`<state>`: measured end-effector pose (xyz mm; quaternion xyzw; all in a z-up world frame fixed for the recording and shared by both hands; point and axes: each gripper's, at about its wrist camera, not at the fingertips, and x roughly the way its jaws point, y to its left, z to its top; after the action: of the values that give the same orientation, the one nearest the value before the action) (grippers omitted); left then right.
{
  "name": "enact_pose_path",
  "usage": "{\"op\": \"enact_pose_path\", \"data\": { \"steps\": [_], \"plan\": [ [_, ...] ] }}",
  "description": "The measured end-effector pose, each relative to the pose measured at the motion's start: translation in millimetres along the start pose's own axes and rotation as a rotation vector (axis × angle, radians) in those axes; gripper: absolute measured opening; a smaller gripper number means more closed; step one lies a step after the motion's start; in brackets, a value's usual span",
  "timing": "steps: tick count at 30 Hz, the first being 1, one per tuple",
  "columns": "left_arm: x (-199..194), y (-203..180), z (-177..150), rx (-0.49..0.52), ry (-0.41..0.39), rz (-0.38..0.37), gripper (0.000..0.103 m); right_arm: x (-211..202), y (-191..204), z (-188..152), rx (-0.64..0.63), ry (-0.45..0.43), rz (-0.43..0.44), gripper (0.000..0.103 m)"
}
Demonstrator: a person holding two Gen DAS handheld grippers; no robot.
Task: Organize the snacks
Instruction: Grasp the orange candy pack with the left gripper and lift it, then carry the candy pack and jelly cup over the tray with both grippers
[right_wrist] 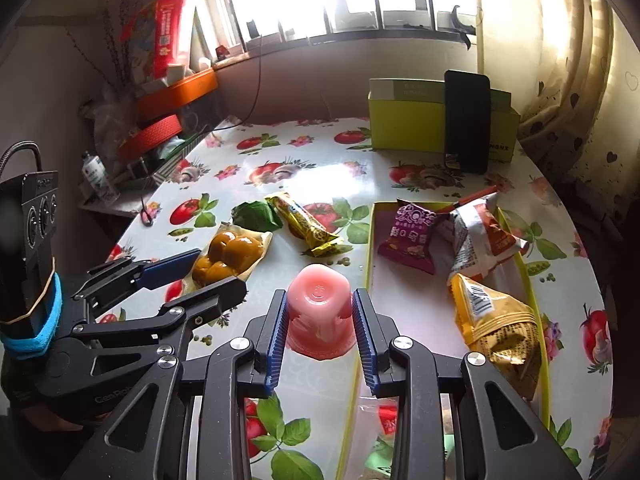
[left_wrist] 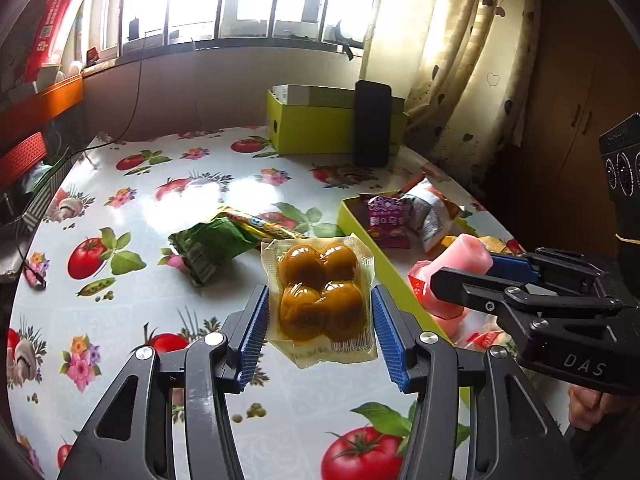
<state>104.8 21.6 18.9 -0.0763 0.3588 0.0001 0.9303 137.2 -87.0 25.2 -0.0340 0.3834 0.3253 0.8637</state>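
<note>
My left gripper point(left_wrist: 319, 300) stands around a clear vacuum pack of brown eggs point(left_wrist: 320, 292), blue pads close at both sides; whether they press it I cannot tell. The pack also shows in the right wrist view point(right_wrist: 228, 256). My right gripper point(right_wrist: 320, 304) is shut on a pink jelly cup point(right_wrist: 320, 308), held at the left rim of the shallow yellow-green tray point(right_wrist: 370, 240). The cup shows in the left wrist view point(left_wrist: 464, 264). The tray holds a purple packet point(right_wrist: 408, 236), a white-orange packet point(right_wrist: 484, 232) and a yellow packet point(right_wrist: 496, 316).
A green packet point(left_wrist: 212, 244) and a yellow snack bar point(right_wrist: 304, 224) lie on the tomato-print tablecloth point(left_wrist: 120, 208). A yellow-green box point(right_wrist: 408, 128) with a black phone point(right_wrist: 466, 120) leaning on it stands at the back. Cluttered shelves are at the left.
</note>
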Motion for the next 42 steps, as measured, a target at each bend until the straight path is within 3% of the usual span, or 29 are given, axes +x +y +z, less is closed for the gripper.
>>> {"op": "enact_pose_path", "data": {
  "steps": [17,32,42],
  "plan": [
    [9,-25,3,0.022,0.019,-0.072,0.052,-19,-32,-11,0.051,-0.019,-0.035,0.030],
    [26,-54,10,0.075,0.049,-0.130,0.052,-17,-80,-36,0.130,0.038,-0.116,0.030],
    [44,-63,15,0.085,0.071,-0.149,0.053,-17,-80,-38,0.116,0.049,-0.106,0.030]
  ]
}}
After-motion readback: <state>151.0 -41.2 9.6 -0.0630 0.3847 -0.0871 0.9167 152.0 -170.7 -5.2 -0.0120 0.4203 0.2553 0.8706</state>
